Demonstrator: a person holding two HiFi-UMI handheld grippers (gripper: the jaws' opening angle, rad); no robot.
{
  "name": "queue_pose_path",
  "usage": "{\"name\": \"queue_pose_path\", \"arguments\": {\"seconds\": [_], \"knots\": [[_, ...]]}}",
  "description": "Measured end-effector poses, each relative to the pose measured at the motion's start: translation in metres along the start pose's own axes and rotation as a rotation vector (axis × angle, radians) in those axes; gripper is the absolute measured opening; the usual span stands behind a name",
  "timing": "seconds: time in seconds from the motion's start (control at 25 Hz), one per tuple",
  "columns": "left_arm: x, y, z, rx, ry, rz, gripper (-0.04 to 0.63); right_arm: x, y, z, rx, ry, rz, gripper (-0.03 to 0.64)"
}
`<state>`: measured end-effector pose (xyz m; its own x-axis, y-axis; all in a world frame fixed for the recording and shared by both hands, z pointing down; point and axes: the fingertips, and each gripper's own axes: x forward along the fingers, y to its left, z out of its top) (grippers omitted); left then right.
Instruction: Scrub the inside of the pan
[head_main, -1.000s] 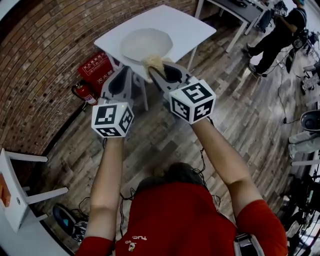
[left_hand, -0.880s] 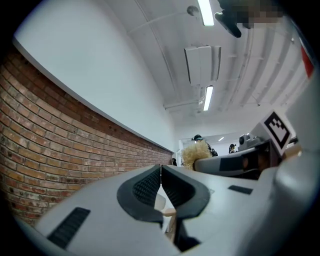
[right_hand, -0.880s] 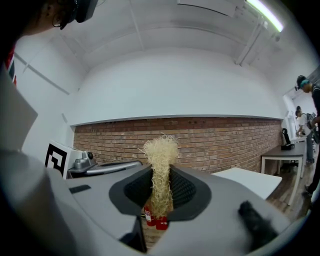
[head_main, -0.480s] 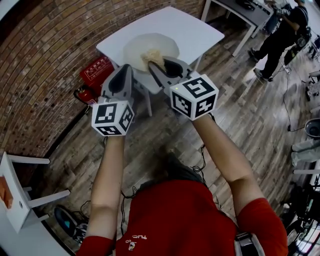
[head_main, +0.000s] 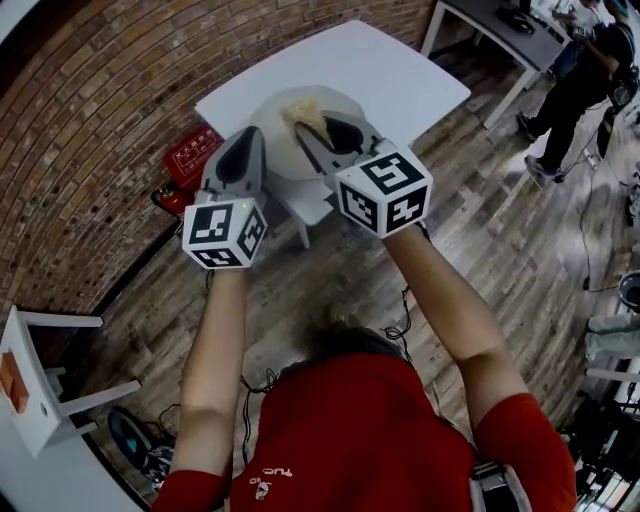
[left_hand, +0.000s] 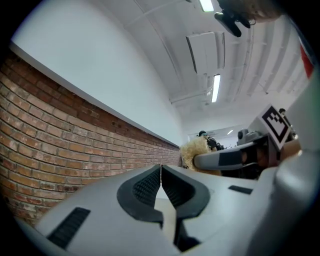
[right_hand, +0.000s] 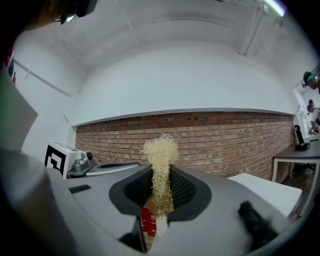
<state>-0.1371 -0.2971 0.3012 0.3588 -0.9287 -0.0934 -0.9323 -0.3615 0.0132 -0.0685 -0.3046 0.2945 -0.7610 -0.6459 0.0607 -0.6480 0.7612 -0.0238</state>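
A pale round pan (head_main: 280, 142) sits on the white table (head_main: 390, 70), partly hidden behind both grippers. My right gripper (head_main: 306, 130) is shut on a straw-coloured fibre scrubber (head_main: 303, 112), held in the air over the pan's near side. In the right gripper view the scrubber (right_hand: 160, 165) sticks up between the jaws of the right gripper (right_hand: 161, 175). My left gripper (head_main: 250, 138) hangs beside it at the pan's left edge. In the left gripper view the left gripper (left_hand: 160, 172) is shut with nothing in it, and the scrubber (left_hand: 192, 152) shows to its right.
A brick wall (head_main: 90, 120) runs behind the table. A red fire-extinguisher box (head_main: 190, 150) and an extinguisher (head_main: 168, 198) stand on the wooden floor below it. A white chair (head_main: 40, 385) is at the left. A person (head_main: 590, 75) stands near a dark table (head_main: 490, 22) at the upper right.
The table and pan have drawn nearer in the head view, so both grippers now stand over the pan. The right gripper's hold on the scrubber is unchanged.
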Motion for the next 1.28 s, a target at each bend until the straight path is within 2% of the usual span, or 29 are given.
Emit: {"name": "queue_pose_path", "arguments": {"seconds": [0.48, 0.88, 1.28], "knots": [[0.076, 0.024, -0.026, 0.040, 0.056, 0.082, 0.018, 0.056, -0.075, -0.016, -0.019, 0.043, 0.071, 0.087], [0.105, 0.052, -0.055, 0.046, 0.100, 0.119, 0.018, 0.106, -0.100, -0.060, -0.060, 0.214, 0.104, 0.087], [0.133, 0.086, -0.073, 0.040, 0.105, 0.079, 0.018, 0.153, -0.113, -0.114, -0.103, 0.403, 0.112, 0.087]]}}
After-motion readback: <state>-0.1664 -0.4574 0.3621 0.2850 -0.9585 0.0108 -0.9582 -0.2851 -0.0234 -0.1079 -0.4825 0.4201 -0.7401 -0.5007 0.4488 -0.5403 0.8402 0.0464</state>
